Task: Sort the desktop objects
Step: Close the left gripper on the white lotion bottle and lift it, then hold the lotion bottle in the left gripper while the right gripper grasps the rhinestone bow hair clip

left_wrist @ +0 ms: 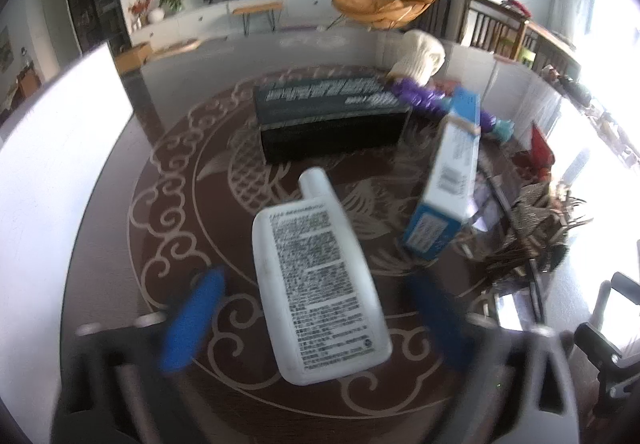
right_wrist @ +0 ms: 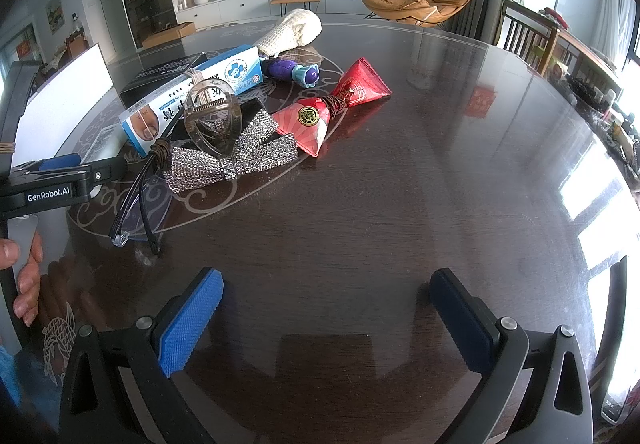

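White plastic bottle (left_wrist: 320, 280) lies between the left tongs (left_wrist: 316, 320), not yet pinched, while the right tongs (right_wrist: 326, 320) gape empty at six o'clock over bare desk (right_wrist: 400, 184).

A white plastic bottle (left_wrist: 316, 280) carries dense black print. The round dark brown table (right_wrist: 400, 204) bears pale scrollwork. A cardboard box (right_wrist: 192, 96) is blue and white; a folded pouch (right_wrist: 340, 104) is red.
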`<action>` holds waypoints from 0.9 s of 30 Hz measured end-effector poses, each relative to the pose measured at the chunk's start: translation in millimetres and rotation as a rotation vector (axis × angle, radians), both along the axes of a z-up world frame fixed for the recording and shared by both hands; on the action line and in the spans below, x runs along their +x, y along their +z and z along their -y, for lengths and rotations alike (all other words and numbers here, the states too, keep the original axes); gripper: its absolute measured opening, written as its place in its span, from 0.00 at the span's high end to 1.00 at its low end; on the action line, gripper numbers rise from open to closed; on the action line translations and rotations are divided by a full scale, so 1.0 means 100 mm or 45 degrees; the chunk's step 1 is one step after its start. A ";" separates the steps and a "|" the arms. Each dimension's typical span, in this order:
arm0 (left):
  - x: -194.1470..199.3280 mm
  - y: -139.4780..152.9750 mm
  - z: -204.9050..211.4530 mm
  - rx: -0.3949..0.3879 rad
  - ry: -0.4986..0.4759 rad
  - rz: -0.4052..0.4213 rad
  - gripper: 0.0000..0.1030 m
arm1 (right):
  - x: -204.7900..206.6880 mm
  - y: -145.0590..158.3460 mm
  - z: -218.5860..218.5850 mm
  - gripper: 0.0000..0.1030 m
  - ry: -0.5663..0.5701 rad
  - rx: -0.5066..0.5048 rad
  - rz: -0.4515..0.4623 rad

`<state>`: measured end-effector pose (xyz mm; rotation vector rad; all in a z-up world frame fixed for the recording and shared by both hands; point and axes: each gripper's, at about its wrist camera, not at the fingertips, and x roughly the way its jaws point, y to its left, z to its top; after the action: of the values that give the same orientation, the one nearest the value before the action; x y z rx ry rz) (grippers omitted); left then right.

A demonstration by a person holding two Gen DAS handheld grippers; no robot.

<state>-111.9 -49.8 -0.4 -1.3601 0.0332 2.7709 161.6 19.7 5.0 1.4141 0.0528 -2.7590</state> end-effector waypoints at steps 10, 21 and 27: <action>0.45 0.01 0.05 -0.001 -0.066 -0.019 0.51 | 0.00 0.00 0.00 0.00 0.000 0.000 0.000; 0.82 0.02 0.15 0.005 -0.063 -0.021 0.51 | 0.00 0.00 0.00 0.00 0.000 0.001 -0.001; 0.84 0.01 0.13 0.009 -0.061 -0.022 0.51 | 0.00 0.00 0.01 0.00 0.000 0.001 -0.001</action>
<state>-27.8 -62.7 1.1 -1.3161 0.0560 2.7409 161.9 19.2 4.8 1.4131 0.0538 -2.7602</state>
